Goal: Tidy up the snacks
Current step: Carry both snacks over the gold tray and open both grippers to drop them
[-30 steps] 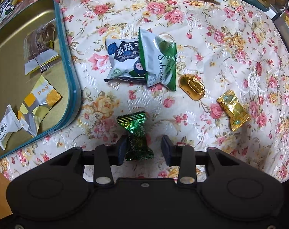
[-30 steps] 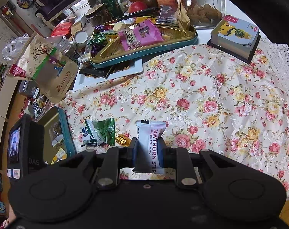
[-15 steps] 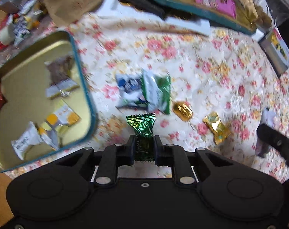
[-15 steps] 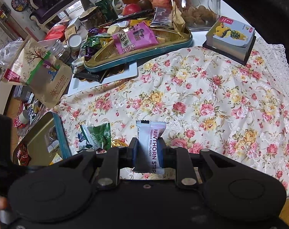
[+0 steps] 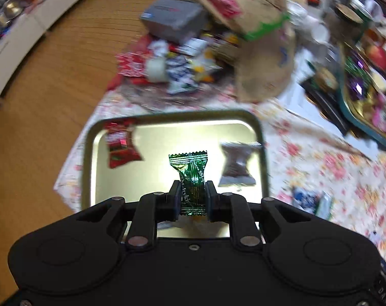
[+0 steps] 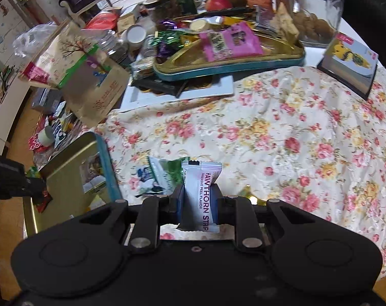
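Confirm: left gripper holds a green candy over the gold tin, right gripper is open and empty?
Not quite. The right gripper is shut on a white Hawthorn Strip packet, as the right wrist view shows. The rest stands: the left gripper holds the green candy over the gold tin.

Floral cloth (image 6: 282, 132) covers the table, with a gold tin (image 6: 73, 168), two snack packs (image 6: 159, 176), a book (image 6: 351, 66) and a white tray (image 6: 182, 91) sitting on it.
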### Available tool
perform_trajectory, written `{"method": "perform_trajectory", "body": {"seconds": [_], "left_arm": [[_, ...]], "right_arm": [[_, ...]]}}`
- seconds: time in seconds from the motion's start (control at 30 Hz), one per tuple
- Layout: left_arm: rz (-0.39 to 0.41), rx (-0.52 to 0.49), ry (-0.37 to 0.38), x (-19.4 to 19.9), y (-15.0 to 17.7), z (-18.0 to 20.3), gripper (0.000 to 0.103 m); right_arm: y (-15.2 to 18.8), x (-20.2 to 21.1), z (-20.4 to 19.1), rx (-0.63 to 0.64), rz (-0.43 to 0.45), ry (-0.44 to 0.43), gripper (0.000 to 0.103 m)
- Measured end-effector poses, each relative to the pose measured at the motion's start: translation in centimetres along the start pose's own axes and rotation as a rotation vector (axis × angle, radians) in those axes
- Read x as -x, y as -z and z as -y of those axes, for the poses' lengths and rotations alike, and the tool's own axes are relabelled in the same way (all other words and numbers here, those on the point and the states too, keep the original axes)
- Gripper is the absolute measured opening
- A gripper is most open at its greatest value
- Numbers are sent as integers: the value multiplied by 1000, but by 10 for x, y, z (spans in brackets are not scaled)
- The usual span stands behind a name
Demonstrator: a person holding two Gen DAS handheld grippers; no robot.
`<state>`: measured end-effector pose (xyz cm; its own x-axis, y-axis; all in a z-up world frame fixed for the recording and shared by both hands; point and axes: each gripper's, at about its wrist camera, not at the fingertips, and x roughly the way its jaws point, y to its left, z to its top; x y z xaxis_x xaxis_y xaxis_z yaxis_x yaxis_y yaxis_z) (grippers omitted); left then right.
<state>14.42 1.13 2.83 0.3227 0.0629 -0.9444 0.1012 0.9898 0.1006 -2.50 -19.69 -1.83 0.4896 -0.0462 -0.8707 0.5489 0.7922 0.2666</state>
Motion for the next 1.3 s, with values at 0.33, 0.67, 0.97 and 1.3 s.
{"method": "perform_trajectory", "body": {"seconds": [0.33,0.67,0.97,1.3], "left_arm": [[58,85,47,21,-16,-54,25],[15,196,99,20,-20,-92,25],[8,206,145,24,-23,-88,25],[62,187,130,37,-28,-82,27]], "right_arm": [[4,-17,-69,113,-19,-44,23],[24,-30,-124,220,-47,-134,23],[20,-39,-135,212,-46,-118,23],[12,-48,-179,259,-49,-141,23]]}}
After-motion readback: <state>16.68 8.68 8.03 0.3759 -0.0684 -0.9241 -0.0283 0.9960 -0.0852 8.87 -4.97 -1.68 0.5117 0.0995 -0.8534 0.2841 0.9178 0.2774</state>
